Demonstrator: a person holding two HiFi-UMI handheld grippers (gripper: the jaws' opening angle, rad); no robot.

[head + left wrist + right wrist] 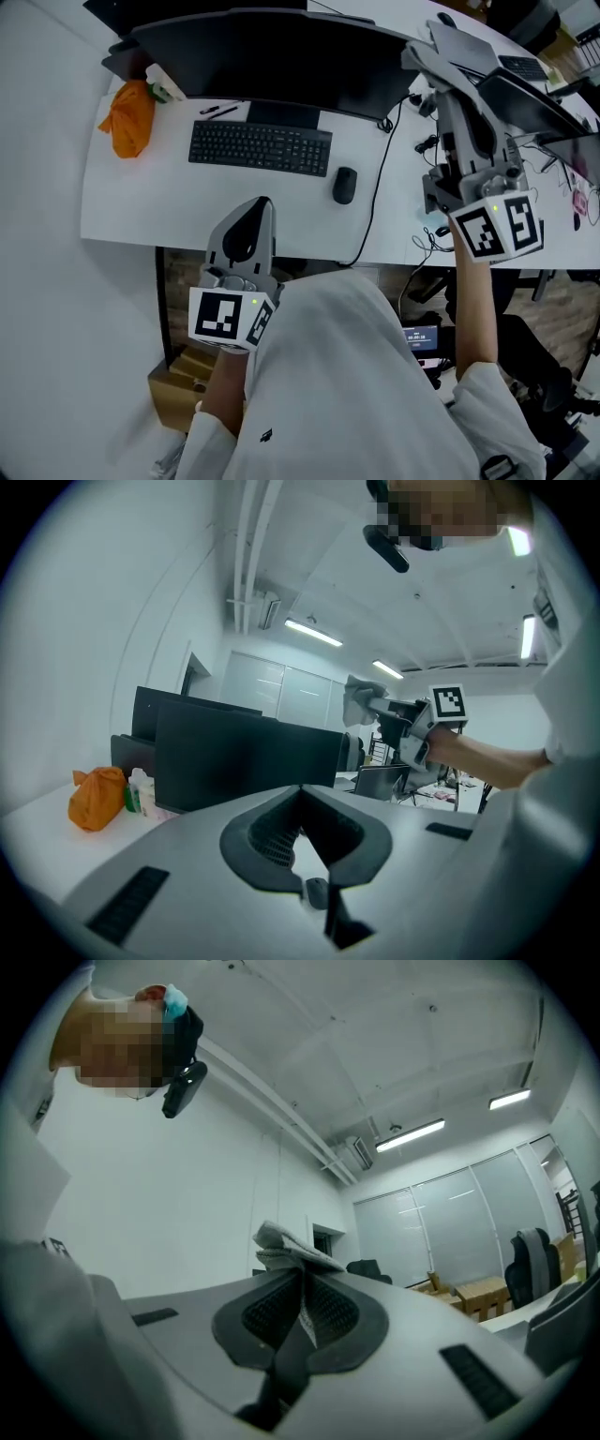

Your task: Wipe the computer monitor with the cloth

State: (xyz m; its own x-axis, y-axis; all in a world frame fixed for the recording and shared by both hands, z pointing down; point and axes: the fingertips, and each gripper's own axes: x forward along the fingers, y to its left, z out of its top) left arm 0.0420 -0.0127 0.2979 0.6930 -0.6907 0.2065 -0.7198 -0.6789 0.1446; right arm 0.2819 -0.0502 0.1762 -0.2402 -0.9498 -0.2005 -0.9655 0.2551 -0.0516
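- Left gripper [255, 208]: jaws closed tip to tip, empty; held low at the near edge of the desk [141, 211].
- Keyboard [260, 147] and mouse [344, 185]: clear only in the head view, in front of the monitor [281, 56].
- Right gripper [302, 1283]: clamped on the cloth [284, 1243], raised near the monitor's right end; contact not determinable. Pinch confirmed in the right gripper view; no monitor there.
- Orange bag [129, 117]: far left of the desk, beside the monitor.

Black gear on a white desk [122, 202].
The monitor [272, 56], the keyboard [260, 147] and mouse [344, 185] before it are black; the bag [129, 117] at the monitor's left end is orange; the cloth [286, 1246] is pale grey.
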